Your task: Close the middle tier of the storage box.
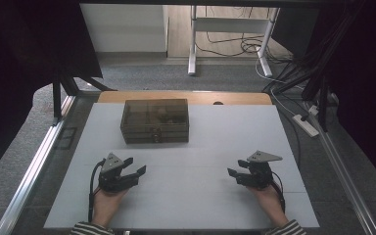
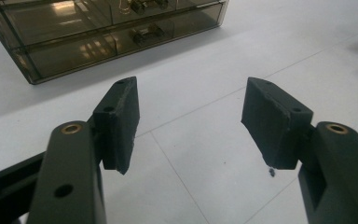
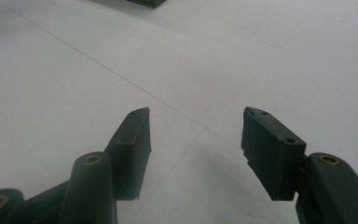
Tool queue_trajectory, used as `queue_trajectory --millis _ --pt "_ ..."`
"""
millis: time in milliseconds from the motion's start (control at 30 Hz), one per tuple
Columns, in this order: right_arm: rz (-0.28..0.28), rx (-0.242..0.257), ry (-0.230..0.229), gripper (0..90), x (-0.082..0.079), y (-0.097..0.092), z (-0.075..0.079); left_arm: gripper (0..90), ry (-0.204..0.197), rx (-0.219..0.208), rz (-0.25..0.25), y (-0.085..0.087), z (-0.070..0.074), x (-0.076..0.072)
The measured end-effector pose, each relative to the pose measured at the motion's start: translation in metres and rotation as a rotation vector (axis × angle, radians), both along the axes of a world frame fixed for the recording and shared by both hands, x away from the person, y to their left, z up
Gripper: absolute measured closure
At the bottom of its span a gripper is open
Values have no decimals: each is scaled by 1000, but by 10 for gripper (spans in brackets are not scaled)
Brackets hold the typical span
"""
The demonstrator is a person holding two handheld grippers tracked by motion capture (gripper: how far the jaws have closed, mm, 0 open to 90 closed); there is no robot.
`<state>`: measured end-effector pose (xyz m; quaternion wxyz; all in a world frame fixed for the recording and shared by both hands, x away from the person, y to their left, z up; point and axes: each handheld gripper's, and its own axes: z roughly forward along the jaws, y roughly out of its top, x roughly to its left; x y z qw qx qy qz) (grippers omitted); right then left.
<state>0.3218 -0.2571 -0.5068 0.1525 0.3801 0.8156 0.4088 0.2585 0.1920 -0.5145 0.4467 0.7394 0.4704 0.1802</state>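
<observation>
Both tools [image 1: 136, 166] agape near box [image 1: 154, 121]

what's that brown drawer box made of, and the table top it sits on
Drawer box: looks like smoky brown see-through plastic, glossy; the inner dividers show through its walls and window light glints on top. Table top: a matte white board, perhaps laminate or foam panel; it shows thin seams and no shine.

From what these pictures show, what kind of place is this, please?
Probably a lab or workshop set up for recording handling tasks. A white table holds a smoky clear drawer box, a person holds the left gripper and the right gripper, both open, and loose cables lie on the grey floor behind.
</observation>
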Motion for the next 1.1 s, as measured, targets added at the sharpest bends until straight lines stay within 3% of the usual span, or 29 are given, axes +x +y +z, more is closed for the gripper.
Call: queue_trajectory --millis 1100 --pt "-32 42 -46 390 -16 -22 4 350 -57 -14 -3 2 2 -18"
